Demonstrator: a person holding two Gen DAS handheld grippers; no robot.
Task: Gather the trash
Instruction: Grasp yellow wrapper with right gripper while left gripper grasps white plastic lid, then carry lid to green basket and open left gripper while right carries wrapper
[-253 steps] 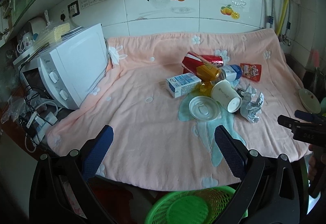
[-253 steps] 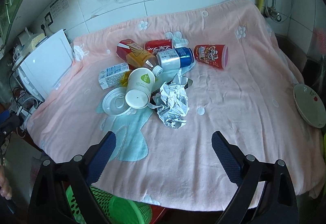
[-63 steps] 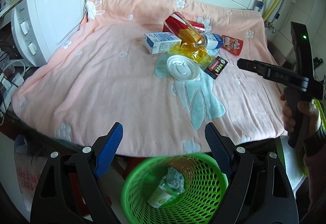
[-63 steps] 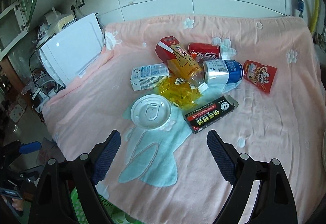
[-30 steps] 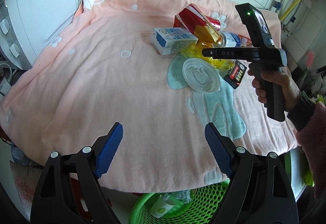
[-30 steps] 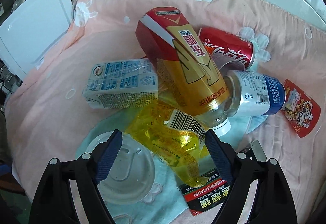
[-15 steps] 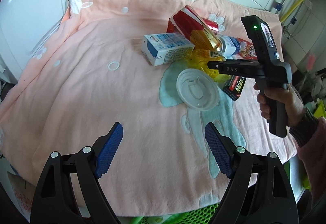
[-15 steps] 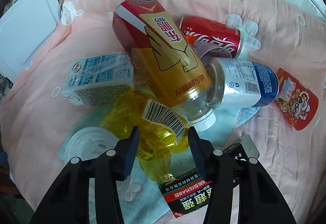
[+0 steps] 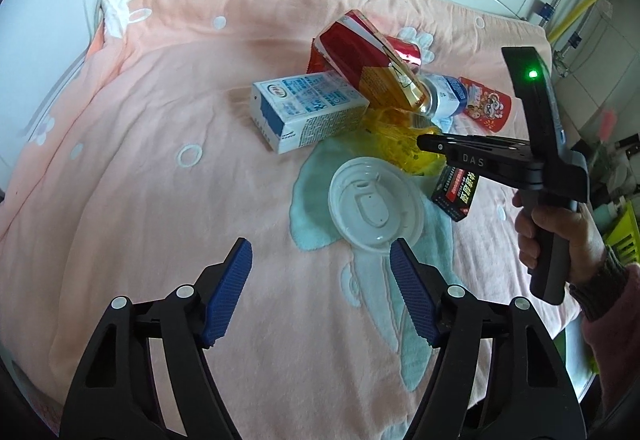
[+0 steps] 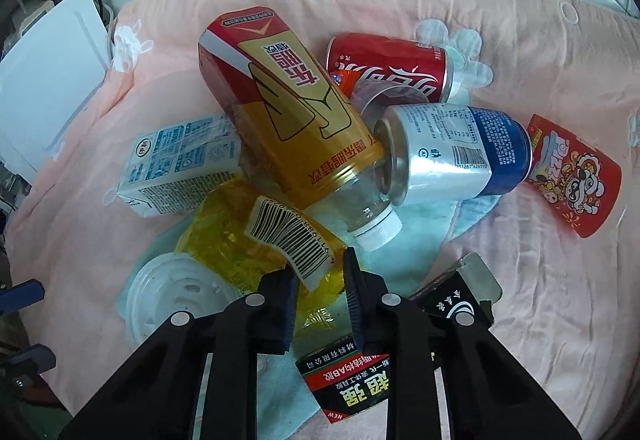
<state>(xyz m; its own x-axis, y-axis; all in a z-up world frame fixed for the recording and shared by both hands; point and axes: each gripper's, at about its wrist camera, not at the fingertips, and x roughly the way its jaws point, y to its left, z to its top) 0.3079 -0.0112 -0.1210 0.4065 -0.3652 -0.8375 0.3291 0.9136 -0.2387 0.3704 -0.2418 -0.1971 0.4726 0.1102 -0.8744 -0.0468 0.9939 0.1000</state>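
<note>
A heap of trash lies on the pink towel (image 9: 140,144). My right gripper (image 10: 320,280) is shut on the crumpled yellow plastic wrapper (image 10: 248,240), at its near edge by the barcode label; it also shows in the left wrist view (image 9: 424,142). Above the wrapper lies a red and gold bottle (image 10: 288,120), with a milk carton (image 10: 180,164), a red cola can (image 10: 392,68) and a silver and blue can (image 10: 452,156). My left gripper (image 9: 320,280) is open and empty, just short of the white plastic lid (image 9: 374,206).
A black and red box (image 10: 360,384) lies under my right gripper. A red snack packet (image 10: 572,176) lies at the right. A white appliance (image 9: 36,32) stands at the left edge. Tiled wall and yellow pipe (image 9: 580,8) stand behind.
My right gripper has closed from wide open onto the yellow wrapper. My left gripper has moved forward over the towel toward the lid, and the green basket has left its view.
</note>
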